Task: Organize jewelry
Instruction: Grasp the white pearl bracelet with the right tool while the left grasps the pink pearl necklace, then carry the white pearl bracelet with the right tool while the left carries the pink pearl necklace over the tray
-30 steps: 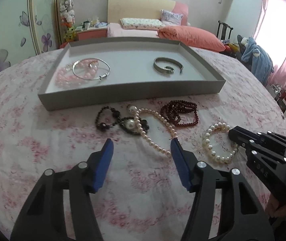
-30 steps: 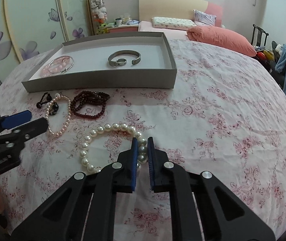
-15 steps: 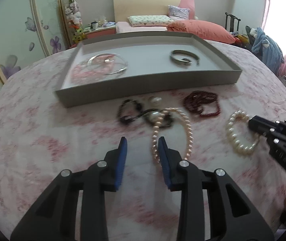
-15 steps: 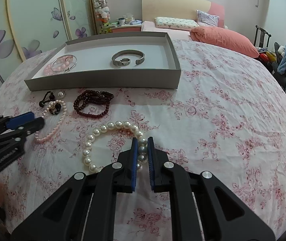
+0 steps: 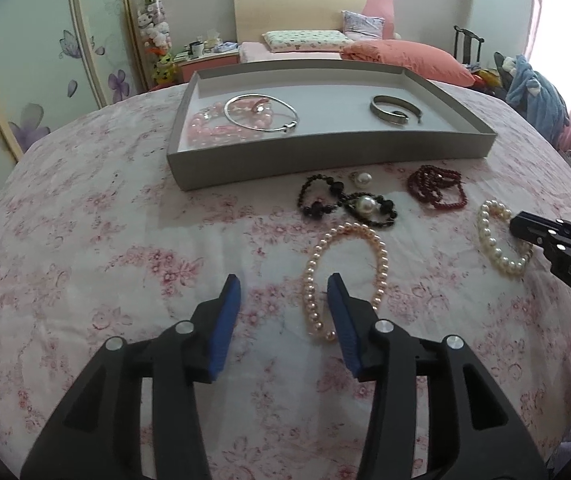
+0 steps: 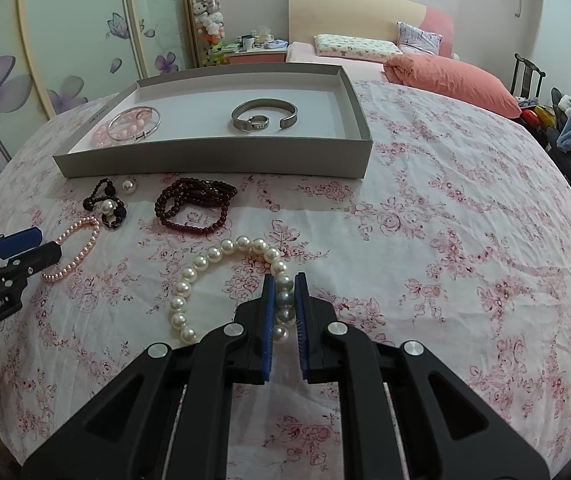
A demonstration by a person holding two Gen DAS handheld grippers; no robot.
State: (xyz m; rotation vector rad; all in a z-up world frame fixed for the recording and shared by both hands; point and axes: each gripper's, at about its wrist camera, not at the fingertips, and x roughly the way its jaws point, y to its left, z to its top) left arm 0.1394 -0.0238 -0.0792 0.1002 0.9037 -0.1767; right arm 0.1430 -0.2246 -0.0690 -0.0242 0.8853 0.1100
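A pink pearl bracelet [image 5: 345, 276] lies on the flowered cloth. My left gripper [image 5: 284, 284] is over its near end with jaws opening; the bracelet's left strand lies between the fingers, unpressed, close to the right pad. From the right wrist view the left gripper [image 6: 43, 245] sits beside the pink bracelet [image 6: 79, 246]. My right gripper [image 6: 284, 284] is shut on the white pearl bracelet [image 6: 189, 276], which rests on the cloth. In the left wrist view, the right gripper [image 5: 525, 228] reaches the white bracelet [image 5: 489, 236] from the right.
A grey tray [image 5: 325, 164] at the back holds a silver bangle over pink beads [image 5: 261, 118] and a metal cuff [image 5: 395, 110]. In front lie black beads with a pearl [image 5: 349, 204], a loose pearl [image 5: 361, 178] and a dark red bracelet [image 5: 437, 192].
The pink pearl bracelet was pulled away from the black beads toward the near side. The left jaws narrowed, then widened again. The right gripper kept still on the white pearls.
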